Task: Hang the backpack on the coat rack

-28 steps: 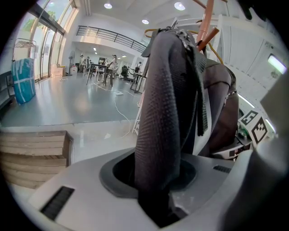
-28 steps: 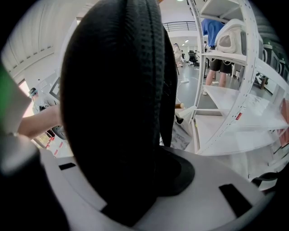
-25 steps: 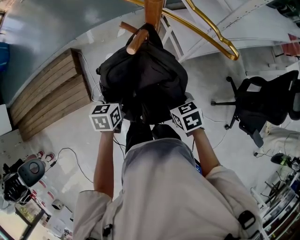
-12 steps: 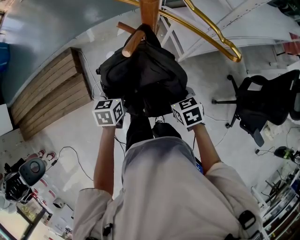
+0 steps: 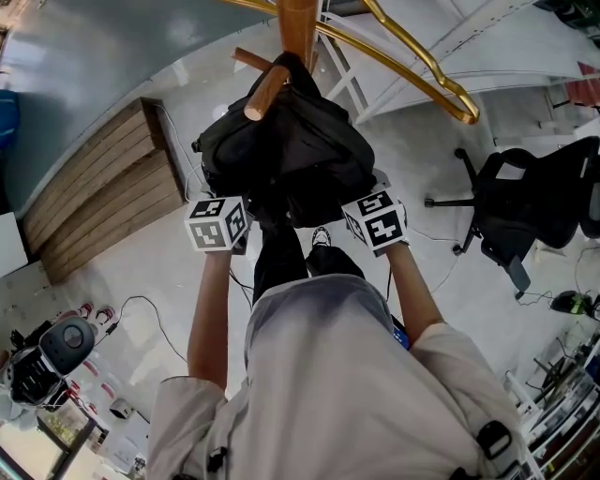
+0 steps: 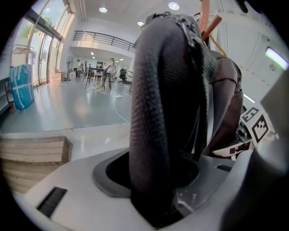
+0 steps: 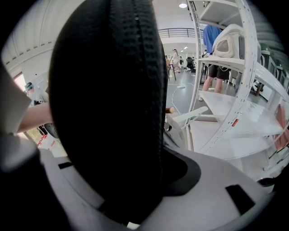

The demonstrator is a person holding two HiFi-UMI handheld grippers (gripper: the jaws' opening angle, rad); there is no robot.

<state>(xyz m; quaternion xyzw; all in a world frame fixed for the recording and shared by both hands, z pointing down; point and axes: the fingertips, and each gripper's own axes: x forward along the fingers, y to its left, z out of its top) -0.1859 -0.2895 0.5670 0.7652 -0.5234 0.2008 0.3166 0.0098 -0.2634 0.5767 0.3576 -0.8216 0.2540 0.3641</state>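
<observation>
Head view: black backpack [image 5: 286, 150] is up on the wooden coat rack [image 5: 298, 26], centre-far, w/ its top over a slanted peg [image 5: 265, 87] and its body hanging below, toward the person. Left gripper [image 5: 234, 225] is at the bag's near-left bottom edge and right gripper [image 5: 361, 223] at its near-right bottom edge; both tips are tucked under the fabric. A gold curved bar [image 5: 412, 56] runs off to the right of the pole. Wooden steps [image 5: 103, 192] are on the left and a black office chair [image 5: 525, 202] on the right.

Left gripper view: jaws are clenched on a thick fold of the backpack's black mesh fabric, which fills the gap btwn them and rises up the centre. Rack pole and peg show top right behind the bag. A blue wrapped bundle [image 6: 21, 85] stands far left.

Right gripper view: jaws are clamped on a padded black part of the backpack, which fills the centre-left. White shelving [image 7: 237, 72] is on the right, w/ a person in a blue top [image 7: 212, 38] far behind it.
</observation>
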